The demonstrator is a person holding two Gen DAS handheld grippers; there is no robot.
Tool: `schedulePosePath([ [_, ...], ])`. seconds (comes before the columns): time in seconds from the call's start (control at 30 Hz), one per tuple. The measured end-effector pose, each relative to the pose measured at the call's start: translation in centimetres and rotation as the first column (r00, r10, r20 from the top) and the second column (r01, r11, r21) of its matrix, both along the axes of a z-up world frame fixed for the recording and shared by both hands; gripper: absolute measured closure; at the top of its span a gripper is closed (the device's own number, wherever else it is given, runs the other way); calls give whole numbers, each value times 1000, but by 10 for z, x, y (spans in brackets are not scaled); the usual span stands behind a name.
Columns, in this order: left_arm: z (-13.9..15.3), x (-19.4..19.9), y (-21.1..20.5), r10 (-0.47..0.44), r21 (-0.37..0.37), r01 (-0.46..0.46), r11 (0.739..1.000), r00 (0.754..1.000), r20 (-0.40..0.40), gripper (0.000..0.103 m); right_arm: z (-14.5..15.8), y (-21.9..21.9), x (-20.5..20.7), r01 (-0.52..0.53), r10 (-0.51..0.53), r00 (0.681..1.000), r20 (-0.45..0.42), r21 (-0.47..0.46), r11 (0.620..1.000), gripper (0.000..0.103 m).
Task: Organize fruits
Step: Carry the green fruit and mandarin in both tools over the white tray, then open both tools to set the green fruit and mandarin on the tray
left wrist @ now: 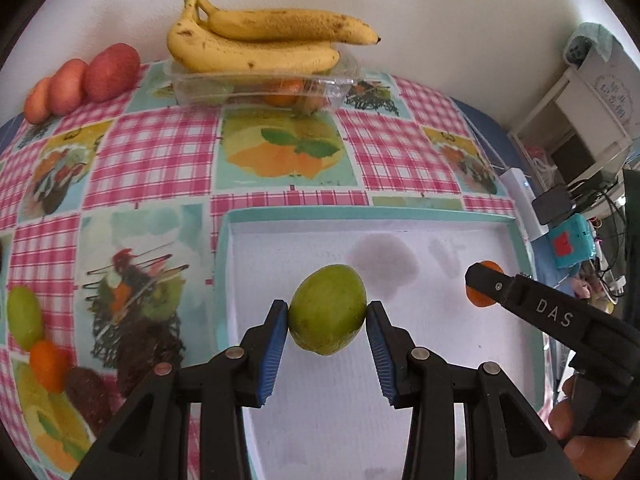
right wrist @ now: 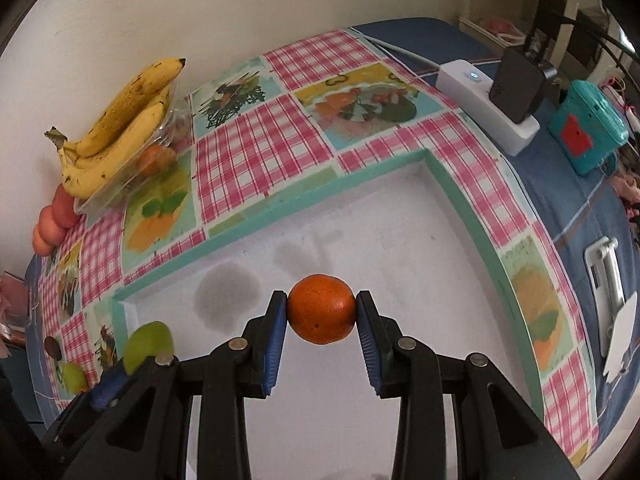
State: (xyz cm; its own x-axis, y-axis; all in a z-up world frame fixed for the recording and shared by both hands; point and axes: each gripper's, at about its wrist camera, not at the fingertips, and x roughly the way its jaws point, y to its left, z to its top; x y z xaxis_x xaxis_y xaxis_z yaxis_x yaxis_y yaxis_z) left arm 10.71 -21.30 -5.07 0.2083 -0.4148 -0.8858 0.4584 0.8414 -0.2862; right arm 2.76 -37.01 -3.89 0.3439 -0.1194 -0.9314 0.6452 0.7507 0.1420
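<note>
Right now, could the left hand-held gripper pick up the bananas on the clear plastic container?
Probably not yet: the left hand-held gripper is shut on a green fruit over the white tray. The bananas lie unobstructed beyond it.

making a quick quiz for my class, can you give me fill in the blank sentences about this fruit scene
1. The left tool is shut on a ____ fruit.
2. The right tool holds an orange fruit above the white ____ with a teal rim.
3. The bananas lie on top of a clear plastic ____.
4. The tablecloth has pink and white ____ squares between fruit pictures.

Missing words: green; tray; container; checked
</note>
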Motion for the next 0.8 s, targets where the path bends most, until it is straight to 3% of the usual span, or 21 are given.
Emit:
schedulePosePath([
  [0.3,-8,6,-6,-10,13,10,1000,1000,16,60,-16,-3,15,-16,16,999,-40,-10,1000,67],
  [0.57,-5,0,-14,-38,66,35,997,998,49,60,-17,-4,16,-11,10,999,-53,-16,1000,66],
  [0.7,6,-3,-13,-40,54,37,998,997,66,59,-12,-4,14,-13,11,999,-48,-26,1000,54],
  [0.8,19,-8,-10,-40,49,36,998,996,84,58,-5,-3,11,-8,7,999,-35,-25,1000,54],
])
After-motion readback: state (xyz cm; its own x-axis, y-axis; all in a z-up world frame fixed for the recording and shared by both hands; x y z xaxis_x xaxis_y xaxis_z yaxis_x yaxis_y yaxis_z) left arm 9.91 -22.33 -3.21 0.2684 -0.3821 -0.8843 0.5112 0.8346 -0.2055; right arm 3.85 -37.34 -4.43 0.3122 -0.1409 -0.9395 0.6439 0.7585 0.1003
